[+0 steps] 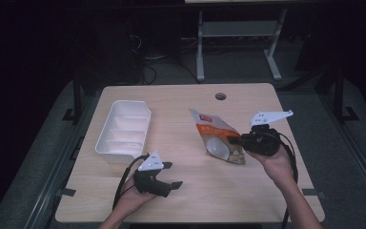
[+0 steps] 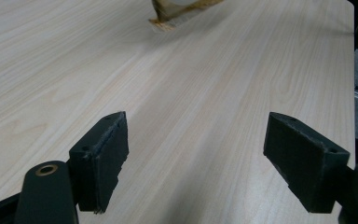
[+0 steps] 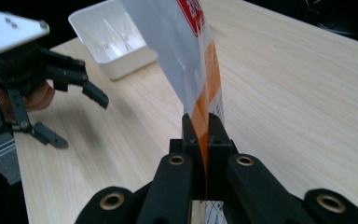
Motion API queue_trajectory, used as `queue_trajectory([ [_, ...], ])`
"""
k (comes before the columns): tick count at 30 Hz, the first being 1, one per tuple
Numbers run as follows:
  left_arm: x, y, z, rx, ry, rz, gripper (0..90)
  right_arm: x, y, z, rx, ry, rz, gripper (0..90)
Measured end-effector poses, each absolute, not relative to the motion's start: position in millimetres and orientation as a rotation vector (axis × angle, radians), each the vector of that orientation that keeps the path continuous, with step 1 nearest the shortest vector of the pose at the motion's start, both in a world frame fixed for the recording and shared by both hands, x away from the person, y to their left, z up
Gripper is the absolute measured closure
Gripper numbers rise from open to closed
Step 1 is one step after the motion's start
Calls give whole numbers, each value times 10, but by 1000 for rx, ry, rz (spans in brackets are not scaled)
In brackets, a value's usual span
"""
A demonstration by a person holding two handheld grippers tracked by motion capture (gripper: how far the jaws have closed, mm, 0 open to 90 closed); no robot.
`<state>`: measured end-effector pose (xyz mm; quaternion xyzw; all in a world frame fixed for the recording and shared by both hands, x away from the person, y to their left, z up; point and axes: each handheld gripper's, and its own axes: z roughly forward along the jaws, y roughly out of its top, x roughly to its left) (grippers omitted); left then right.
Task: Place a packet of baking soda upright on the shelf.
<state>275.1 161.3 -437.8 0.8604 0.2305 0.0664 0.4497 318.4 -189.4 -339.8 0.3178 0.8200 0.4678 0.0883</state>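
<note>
The right tool (image 3: 201, 135) pinches the orange-and-white plastic snack pouch (image 1: 218, 136) by its edge, seemingly to lift it off the pale wooden tabletop (image 1: 186, 191), while the left tool (image 2: 196, 158) waits with jaws spread wide.

— What carries everything here?

— A light wooden table (image 1: 181, 191) with a round cable hole (image 1: 220, 96) near its far edge.

— And what lies on it?

— A white divided tray (image 1: 124, 131) on the left side, toward the far half. Right of centre, an orange and white snack pouch (image 1: 217, 136), its near end at the tabletop; whether it rests there, I cannot tell.
</note>
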Motion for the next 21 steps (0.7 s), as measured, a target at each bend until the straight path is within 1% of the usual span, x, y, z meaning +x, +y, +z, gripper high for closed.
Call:
queue_trajectory([
  [5,2759,1627,-4387,2135,563,154,216,3286,-1752,-3307,913,2448,1407,898],
  [8,2756,1627,-4397,2137,558,158,217,3405,-1593,-3260,892,2467,1406,898],
  [21,2752,1613,-4433,2173,535,150,216,3676,-1215,-3183,862,2479,1474,898],
])
